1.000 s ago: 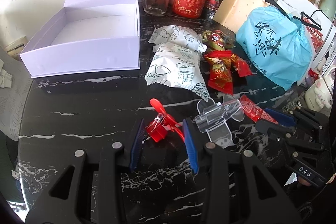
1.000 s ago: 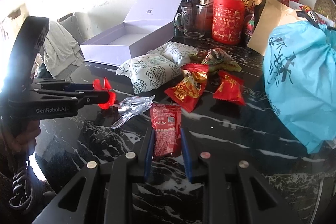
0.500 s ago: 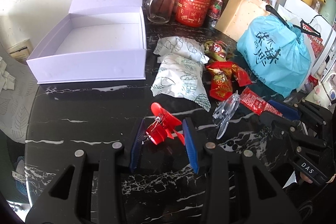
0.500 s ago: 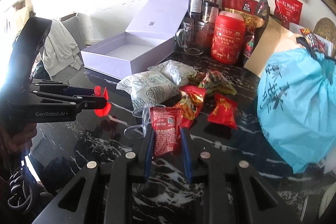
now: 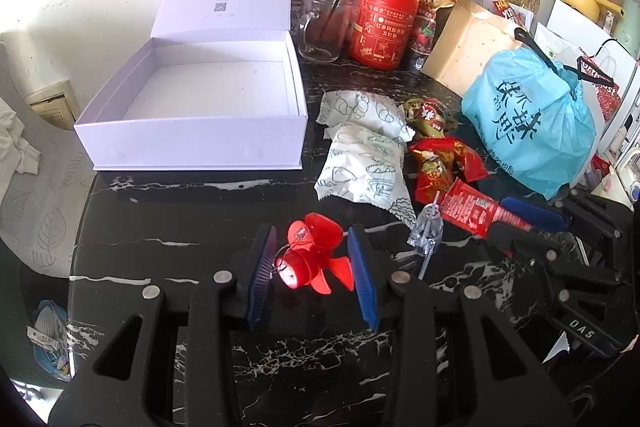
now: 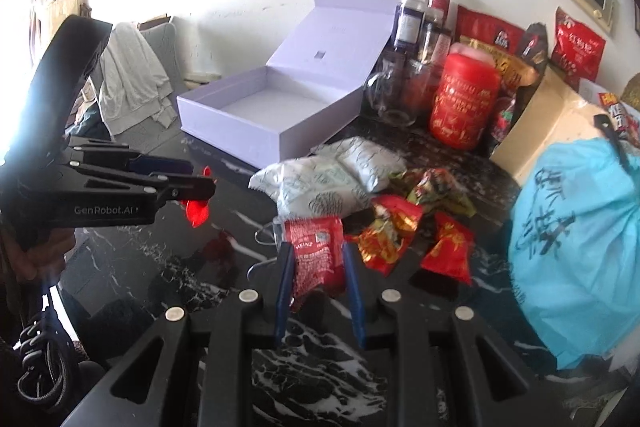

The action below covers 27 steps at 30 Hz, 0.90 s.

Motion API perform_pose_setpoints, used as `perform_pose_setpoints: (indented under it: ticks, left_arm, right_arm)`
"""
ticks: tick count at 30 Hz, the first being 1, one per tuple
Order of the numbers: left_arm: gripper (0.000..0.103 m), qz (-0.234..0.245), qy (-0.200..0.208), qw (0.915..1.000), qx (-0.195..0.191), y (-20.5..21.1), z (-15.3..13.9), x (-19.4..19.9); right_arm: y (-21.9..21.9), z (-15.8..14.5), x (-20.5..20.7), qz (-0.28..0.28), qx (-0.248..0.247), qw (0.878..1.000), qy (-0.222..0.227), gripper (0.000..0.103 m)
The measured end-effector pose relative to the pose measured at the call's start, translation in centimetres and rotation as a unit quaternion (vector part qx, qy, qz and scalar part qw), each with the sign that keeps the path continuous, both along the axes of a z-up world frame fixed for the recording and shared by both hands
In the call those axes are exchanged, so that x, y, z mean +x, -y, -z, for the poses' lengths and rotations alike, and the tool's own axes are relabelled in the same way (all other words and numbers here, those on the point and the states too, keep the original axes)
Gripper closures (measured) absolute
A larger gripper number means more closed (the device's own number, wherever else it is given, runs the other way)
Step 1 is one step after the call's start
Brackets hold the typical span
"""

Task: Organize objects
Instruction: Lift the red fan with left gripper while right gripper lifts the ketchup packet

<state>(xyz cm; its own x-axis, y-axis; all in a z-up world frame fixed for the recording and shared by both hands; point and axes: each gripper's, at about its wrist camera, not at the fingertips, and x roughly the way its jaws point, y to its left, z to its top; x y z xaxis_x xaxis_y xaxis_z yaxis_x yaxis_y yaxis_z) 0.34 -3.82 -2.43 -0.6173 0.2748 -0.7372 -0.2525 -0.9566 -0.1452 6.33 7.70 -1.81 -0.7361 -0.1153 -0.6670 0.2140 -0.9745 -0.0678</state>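
Left tongs (image 5: 312,267) are clamped on a little red fan (image 5: 310,255) at lower centre; right tongs (image 6: 316,279) grip a red ketchup sachet (image 6: 316,251) over the dark surface (image 5: 180,239).

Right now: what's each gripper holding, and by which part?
Left gripper: red hair clip, pinched across its sides. Right gripper: red ketchup sachet, by its lower end.

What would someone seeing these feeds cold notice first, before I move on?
Probably the two red items in the grippers: the left gripper holds a red toy fan above the black marble table, and the right gripper holds a red ketchup sachet. Next, the open white box, nothing in it, at the table's far left, and the bright blue bag on the right.
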Motion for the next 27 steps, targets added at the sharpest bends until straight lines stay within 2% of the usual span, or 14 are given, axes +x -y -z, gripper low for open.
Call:
perform_pose_setpoints:
  ticks: [4,5,9,13,15,16,17,19,23,27]
  left_arm:
    - [0.067,0.007,0.013,0.9999,-0.005,-0.4,1.2,0.1]
    - [0.067,0.01,0.006,0.9999,-0.006,-0.5,1.2,0.4]
    - [0.067,0.025,-0.004,0.9994,-0.022,-1.2,1.4,0.9]
    - [0.067,0.029,0.024,0.9991,-0.02,-1.2,2.6,0.6]
    - [0.067,0.023,0.038,0.999,-0.012,-0.8,3.0,0.4]
    - [0.067,0.02,0.047,0.9987,-0.004,-0.5,3.3,0.3]
    - [0.067,0.019,0.051,0.9985,0.002,-0.3,3.5,0.2]
    - [0.067,0.017,0.054,0.9984,0.0,-0.2,3.8,0.2]
    - [0.066,0.023,0.043,0.9985,-0.023,-0.7,4.1,0.4]
    - [0.066,0.027,0.034,0.9987,-0.026,-0.9,4.2,0.4]
  right_arm:
    - [0.0,1.8,-0.1,0.004,0.002,0.999,0.034,0.081]
    - [-0.1,2.3,-0.1,0.005,-0.004,0.999,0.045,0.086]
    - [-0.6,4.1,-0.3,0.005,-0.024,0.997,0.075,0.087]
    - [-0.6,5.2,-0.6,-0.009,-0.042,0.994,0.097,0.086]
    - [-0.7,5.3,-0.7,0.001,-0.034,0.994,0.099,0.074]
    - [-0.8,5.4,-0.8,0.007,-0.032,0.994,0.103,0.06]
    - [-0.9,5.5,-0.8,0.011,-0.032,0.993,0.11,0.054]
    - [-0.8,5.6,-0.7,0.007,-0.036,0.993,0.114,0.054]
    - [0.1,5.7,0.0,0.004,-0.004,0.995,0.101,0.054]
    - [0.0,5.8,0.4,0.018,-0.007,0.995,0.099,0.053]
